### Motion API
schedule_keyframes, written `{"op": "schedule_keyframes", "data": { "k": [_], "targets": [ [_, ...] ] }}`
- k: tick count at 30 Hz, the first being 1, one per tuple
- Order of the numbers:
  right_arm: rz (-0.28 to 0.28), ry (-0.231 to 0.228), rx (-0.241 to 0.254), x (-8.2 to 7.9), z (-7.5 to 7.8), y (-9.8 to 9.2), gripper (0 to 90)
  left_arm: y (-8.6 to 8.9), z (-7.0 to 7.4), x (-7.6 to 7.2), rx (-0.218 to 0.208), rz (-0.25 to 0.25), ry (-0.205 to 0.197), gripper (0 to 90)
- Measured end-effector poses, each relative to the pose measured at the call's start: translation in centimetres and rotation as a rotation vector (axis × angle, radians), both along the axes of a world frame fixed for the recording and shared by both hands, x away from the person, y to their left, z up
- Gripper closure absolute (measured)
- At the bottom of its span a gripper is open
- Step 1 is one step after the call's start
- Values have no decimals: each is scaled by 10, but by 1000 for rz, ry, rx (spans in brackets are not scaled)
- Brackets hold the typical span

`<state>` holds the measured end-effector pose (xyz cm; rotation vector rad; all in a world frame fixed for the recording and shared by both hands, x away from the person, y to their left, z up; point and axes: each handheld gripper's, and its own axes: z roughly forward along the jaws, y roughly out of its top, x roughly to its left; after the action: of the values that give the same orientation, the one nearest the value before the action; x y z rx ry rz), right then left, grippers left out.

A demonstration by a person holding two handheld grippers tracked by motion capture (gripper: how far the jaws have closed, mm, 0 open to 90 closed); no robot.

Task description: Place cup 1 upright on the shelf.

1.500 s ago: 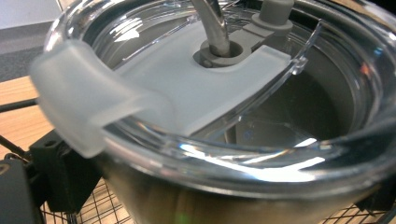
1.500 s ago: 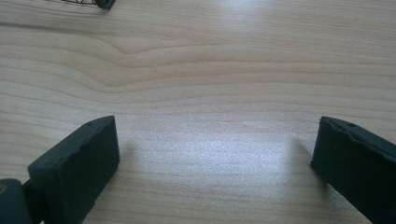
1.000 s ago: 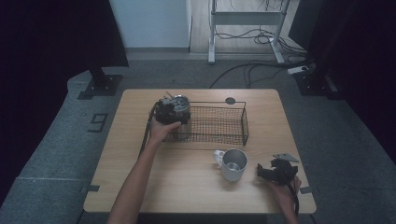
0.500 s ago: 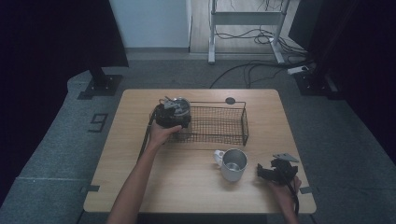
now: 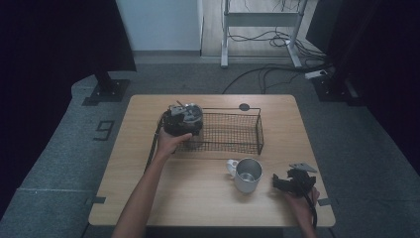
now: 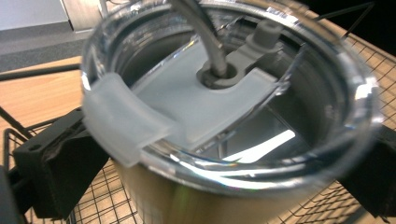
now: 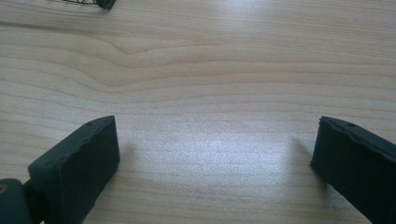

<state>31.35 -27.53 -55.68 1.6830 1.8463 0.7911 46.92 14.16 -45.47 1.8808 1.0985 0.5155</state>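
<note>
A lidded tumbler [image 6: 224, 116] is being set down in the left end of the wire basket [image 5: 233, 131]. The left hand-held gripper [image 5: 179, 121] has just been opening; its jaws flank the tumbler, seemingly released. Next, a clean withdrawal without tipping it is called for. One steel mug [image 5: 246, 174] stands just before the basket; right of it, the right hand-held gripper [image 5: 292, 181] rests wide open and empty on the bench [image 5: 198, 193].

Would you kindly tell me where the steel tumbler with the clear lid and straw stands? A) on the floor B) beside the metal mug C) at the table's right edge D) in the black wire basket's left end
D: the steel tumbler with the clear lid stands on the mesh at the left end of the black wire basket, between the left gripper's jaws.
</note>
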Motion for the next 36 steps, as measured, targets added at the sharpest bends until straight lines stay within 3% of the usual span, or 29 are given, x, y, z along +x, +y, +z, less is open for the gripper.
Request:
{"op": "schedule_keyframes", "data": {
  "k": [5, 17, 26, 36],
  "targets": [
    [0, 0, 0, 0, 0, 0, 5, 5, 6, -9, 4, 20, -21, 0],
    [-1, 1, 0, 0, 0, 0, 5, 28, 5, -37, -49, 16, -38, 0],
    [-1, 1, 0, 0, 0, 0, 5, 31, 1, -53, -14, 0, -53, 1],
    [0, 1, 0, 0, 0, 0, 5, 35, -4, -77, -21, -25, -61, 25]
  ]
}}
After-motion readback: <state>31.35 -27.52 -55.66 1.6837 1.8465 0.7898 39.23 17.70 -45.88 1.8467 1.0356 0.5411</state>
